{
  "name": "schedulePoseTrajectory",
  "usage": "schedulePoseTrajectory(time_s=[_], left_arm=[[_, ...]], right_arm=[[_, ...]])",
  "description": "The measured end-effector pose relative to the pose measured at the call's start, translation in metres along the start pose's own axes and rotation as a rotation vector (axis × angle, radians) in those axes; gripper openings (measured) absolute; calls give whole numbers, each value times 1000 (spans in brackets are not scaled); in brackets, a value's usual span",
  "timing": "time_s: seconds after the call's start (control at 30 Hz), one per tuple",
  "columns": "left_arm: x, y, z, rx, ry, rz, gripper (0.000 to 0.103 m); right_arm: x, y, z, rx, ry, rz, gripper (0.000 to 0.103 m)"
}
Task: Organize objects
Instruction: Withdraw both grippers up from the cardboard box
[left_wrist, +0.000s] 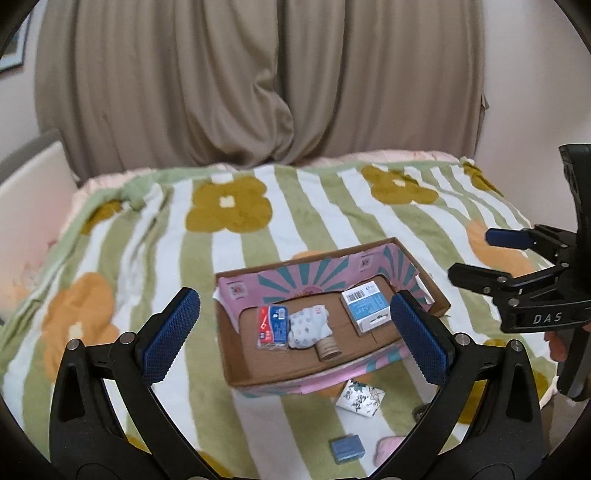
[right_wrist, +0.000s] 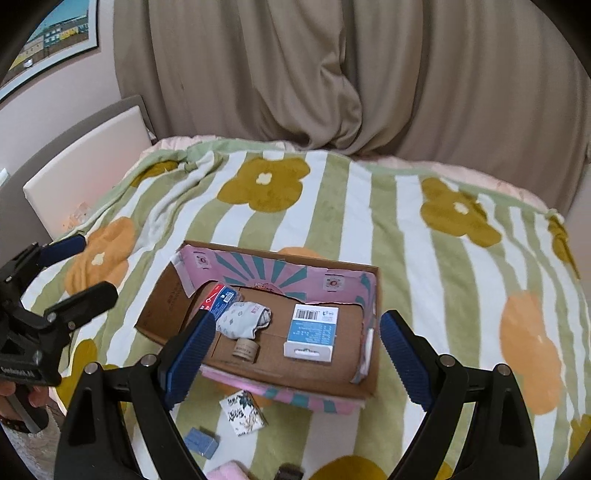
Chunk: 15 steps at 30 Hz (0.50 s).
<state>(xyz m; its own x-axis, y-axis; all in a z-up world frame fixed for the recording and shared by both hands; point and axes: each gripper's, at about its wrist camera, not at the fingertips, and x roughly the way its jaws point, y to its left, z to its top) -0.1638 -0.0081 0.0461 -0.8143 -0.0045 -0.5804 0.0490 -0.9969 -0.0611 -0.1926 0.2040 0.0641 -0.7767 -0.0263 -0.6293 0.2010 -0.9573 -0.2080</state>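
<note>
A shallow cardboard box (left_wrist: 280, 284) (right_wrist: 277, 273) with a pink and teal lining lies on the striped flowered blanket. Inside it are a red and blue packet (left_wrist: 273, 326) (right_wrist: 221, 297), a rolled white cloth (left_wrist: 308, 326) (right_wrist: 243, 317), a small brown jar (left_wrist: 328, 349) (right_wrist: 245, 349) and a blue and white carton (left_wrist: 367, 306) (right_wrist: 314, 328). In front of the box lie a white floral box (left_wrist: 360, 398) (right_wrist: 243, 410) and a small blue block (left_wrist: 347, 448) (right_wrist: 201, 441). My left gripper (left_wrist: 295, 336) (right_wrist: 90, 267) and right gripper (right_wrist: 297, 356) (left_wrist: 476, 256) hover above the box, both open and holding nothing.
The blanket (left_wrist: 207, 398) covers a bed. Beige curtains (left_wrist: 258, 92) hang behind it and a pale padded panel (right_wrist: 88, 162) stands at the left. A pink item (left_wrist: 389, 448) and a dark item (left_wrist: 421, 410) lie near the front edge. A framed picture (right_wrist: 55, 33) hangs on the wall.
</note>
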Motion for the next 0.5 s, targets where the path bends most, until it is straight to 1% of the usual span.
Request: schedulePoseTrajectory(time_s=[0.1,0.2,0.27,0.4,0.5], left_arm=[[-24,-8,-11,2,-32,10,103],[-41,-16,-23,8,-54,34,103],[-49,-19,-32,0,-48,41,103],[-68,-21,-54,-40,-36,23,103],[-80,-19,-73,-75,-40,40,103]], right_arm=[[-25,3,-12,1,-50,-25,89],[-46,8,-27,2,-83,-24,89],[-58,12,-37,4,-101,-25,89],[-79,19,-60,10,-123,-25,89],[-91,22,-81,29,-136,-21,89]])
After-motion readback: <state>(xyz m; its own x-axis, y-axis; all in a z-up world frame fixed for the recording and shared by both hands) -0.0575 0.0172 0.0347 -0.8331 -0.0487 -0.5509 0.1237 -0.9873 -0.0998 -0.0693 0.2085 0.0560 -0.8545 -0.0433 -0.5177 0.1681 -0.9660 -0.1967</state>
